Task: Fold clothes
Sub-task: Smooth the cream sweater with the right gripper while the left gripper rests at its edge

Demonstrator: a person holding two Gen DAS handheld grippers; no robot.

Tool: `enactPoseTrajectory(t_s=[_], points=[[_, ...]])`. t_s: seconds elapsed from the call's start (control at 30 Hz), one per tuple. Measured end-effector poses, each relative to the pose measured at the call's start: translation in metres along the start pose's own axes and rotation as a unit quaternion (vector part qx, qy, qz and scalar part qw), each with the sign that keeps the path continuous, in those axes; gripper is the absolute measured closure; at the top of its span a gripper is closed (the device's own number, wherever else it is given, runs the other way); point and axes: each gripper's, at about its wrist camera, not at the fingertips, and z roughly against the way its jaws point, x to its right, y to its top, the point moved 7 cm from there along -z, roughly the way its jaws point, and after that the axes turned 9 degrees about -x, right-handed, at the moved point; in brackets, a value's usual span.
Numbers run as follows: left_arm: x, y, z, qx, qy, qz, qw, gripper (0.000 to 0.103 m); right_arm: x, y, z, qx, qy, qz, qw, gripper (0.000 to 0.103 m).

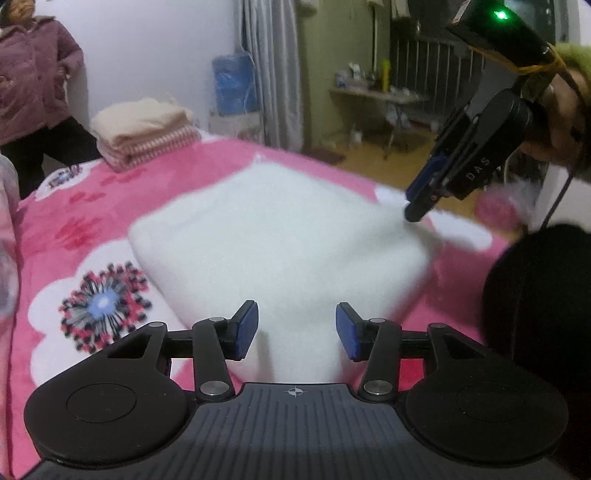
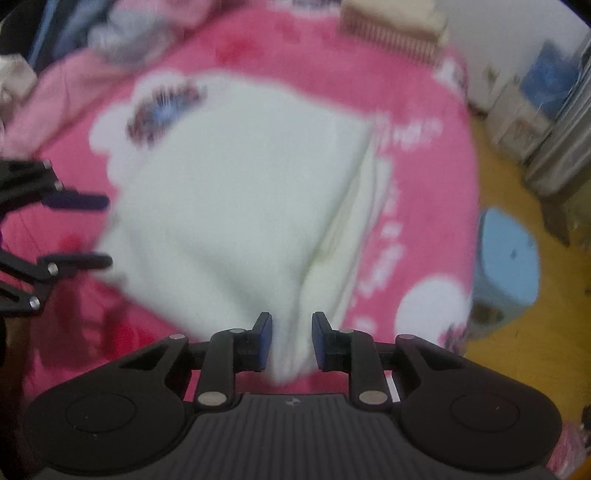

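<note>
A white folded garment (image 1: 277,240) (image 2: 240,192) lies on the pink flowered bed cover (image 1: 55,221) (image 2: 258,44). My left gripper (image 1: 297,332) (image 2: 109,232) is open at the garment's near corner; its blue pads (image 1: 245,330) stand apart with white cloth lying between them. My right gripper (image 2: 292,341) (image 1: 413,214) points steeply down at the opposite corner. It is shut on a bunched fold of the garment, which fills the gap between its pads. Stacked layers show along the garment's right edge in the right wrist view.
A stack of folded clothes (image 1: 144,136) (image 2: 391,29) sits at the far end of the bed. A person in a pink jacket (image 1: 33,85) stands beyond it. A blue stool (image 2: 506,266) stands on the wooden floor beside the bed. A dark shape (image 1: 539,295) fills the right side.
</note>
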Motion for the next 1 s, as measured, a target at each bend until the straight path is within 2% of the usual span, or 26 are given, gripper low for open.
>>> enactPoseTrajectory(t_s=[0.1, 0.17, 0.27, 0.37, 0.5, 0.57, 0.63, 0.7, 0.83, 0.93, 1.0], points=[[0.005, -0.002, -0.022, -0.020, -0.005, -0.007, 0.9998, 0.056, -0.004, 0.013, -0.008, 0.012, 0.007, 0.000, 1.000, 0.079], [0.010, -0.010, -0.040, -0.033, -0.001, -0.019, 0.9993, 0.055, -0.006, 0.010, -0.037, -0.009, 0.007, 0.006, 1.000, 0.079], [0.019, -0.010, -0.037, -0.031, 0.012, -0.051, 0.9981, 0.054, -0.007, 0.007, -0.069, -0.035, 0.008, 0.011, 0.999, 0.076], [0.005, 0.000, -0.023, -0.033, -0.018, -0.007, 0.9993, 0.054, -0.002, 0.016, -0.045, -0.031, 0.010, -0.001, 0.999, 0.077], [-0.021, 0.025, -0.024, -0.011, -0.013, 0.050, 0.9986, 0.054, 0.001, 0.042, -0.014, 0.027, -0.010, 0.002, 1.000, 0.077], [-0.032, 0.033, -0.041, -0.023, -0.006, 0.080, 0.9965, 0.054, 0.007, 0.057, -0.021, 0.044, -0.005, -0.021, 0.999, 0.077], [-0.040, 0.032, -0.064, -0.055, -0.007, 0.111, 0.9923, 0.054, 0.009, 0.059, -0.052, 0.023, -0.003, -0.028, 0.999, 0.077], [-0.043, 0.033, -0.070, -0.058, -0.015, 0.136, 0.9889, 0.053, 0.007, 0.057, -0.071, 0.026, -0.010, -0.018, 0.999, 0.075], [-0.047, 0.034, -0.068, -0.067, -0.020, 0.155, 0.9854, 0.053, 0.009, 0.069, -0.051, 0.012, -0.013, -0.021, 1.000, 0.077], [-0.048, 0.035, -0.068, -0.071, -0.021, 0.162, 0.9840, 0.053, 0.019, 0.084, -0.041, 0.048, -0.030, -0.040, 0.998, 0.077], [-0.048, 0.037, -0.067, -0.076, -0.020, 0.167, 0.9828, 0.053, 0.025, 0.083, -0.059, 0.044, -0.029, -0.058, 0.997, 0.077]])
